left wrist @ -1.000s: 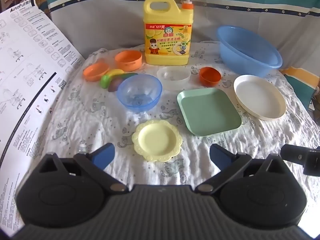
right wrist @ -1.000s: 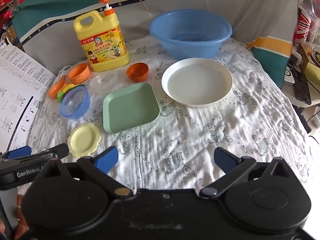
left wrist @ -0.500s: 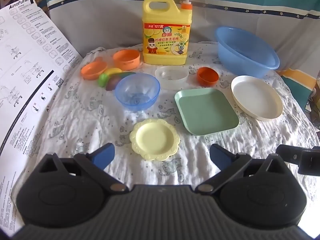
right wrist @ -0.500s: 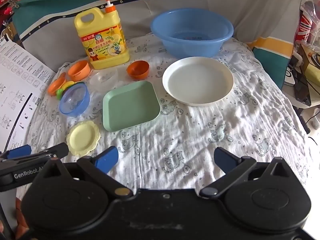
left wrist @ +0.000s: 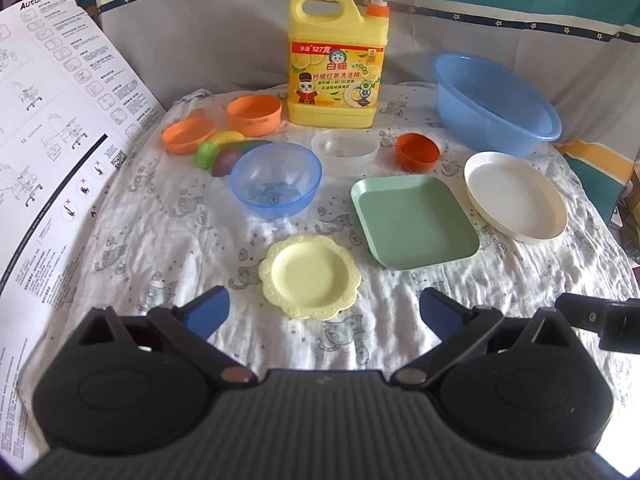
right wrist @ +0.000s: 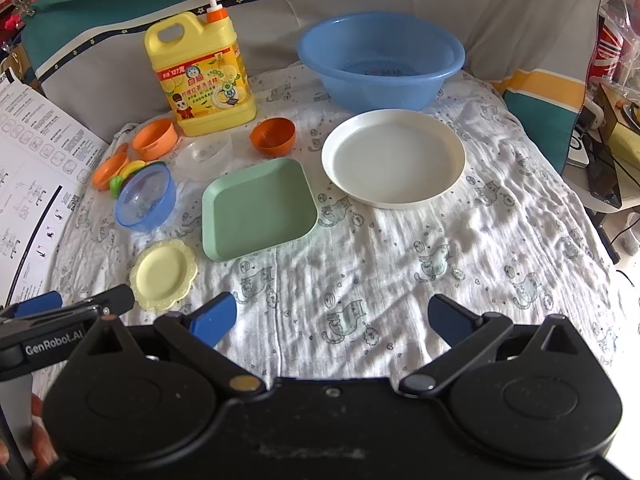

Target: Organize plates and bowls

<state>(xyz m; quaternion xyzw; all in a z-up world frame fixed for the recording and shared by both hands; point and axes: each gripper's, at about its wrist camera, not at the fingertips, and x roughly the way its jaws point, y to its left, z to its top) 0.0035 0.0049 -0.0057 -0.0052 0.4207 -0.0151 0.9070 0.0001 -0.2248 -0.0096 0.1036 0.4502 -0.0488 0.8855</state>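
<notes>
On the white cloth lie a small yellow scalloped plate point(left wrist: 310, 276) point(right wrist: 164, 273), a green square plate point(left wrist: 414, 220) point(right wrist: 258, 208), a white round plate point(left wrist: 516, 200) point(right wrist: 394, 158), a blue clear bowl point(left wrist: 276, 184) point(right wrist: 146, 198), a clear bowl point(left wrist: 345, 151) point(right wrist: 205, 155) and a dark orange bowl point(left wrist: 418, 151) point(right wrist: 273, 135). My left gripper point(left wrist: 324, 314) is open and empty, just short of the yellow plate. My right gripper point(right wrist: 332, 318) is open and empty above bare cloth at the front.
A big blue basin point(left wrist: 494, 108) point(right wrist: 380, 66) and a yellow detergent jug point(left wrist: 338, 64) point(right wrist: 202, 80) stand at the back. Two orange dishes point(left wrist: 254, 114) and toy fruit point(left wrist: 218, 150) lie at back left. A printed sheet point(left wrist: 52, 140) lies on the left; clutter stands beyond the right edge.
Both grippers have drifted slightly; the dishes shift a little left and up in both views. Nothing was taken hold of, and both jaws stay open.
</notes>
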